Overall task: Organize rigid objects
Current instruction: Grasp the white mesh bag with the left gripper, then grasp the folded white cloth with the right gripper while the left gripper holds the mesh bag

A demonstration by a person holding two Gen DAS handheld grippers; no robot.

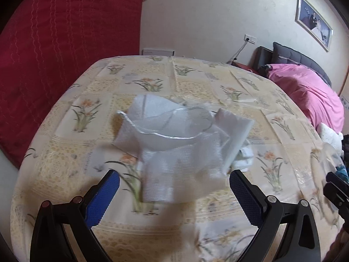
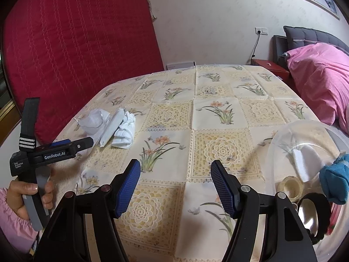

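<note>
Clutter was bunched on the floral patterned tablecloth (image 1: pixel 87 118): a clear shallow glass bowl (image 1: pixel 168 128) nested in white mesh cloth (image 1: pixel 181 170), probably staged for sorting. The left gripper (image 1: pixel 174 198) was spread wide just short of it, nothing gripped. The right gripper (image 2: pixel 175 185) was likewise wide open, empty, beside a clear plastic tub (image 2: pixel 305 152).

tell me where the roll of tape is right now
The roll of tape shows only in the right wrist view, at the table's right edge inside the clear plastic container, beside a blue cloth and just right of the right gripper.
</note>
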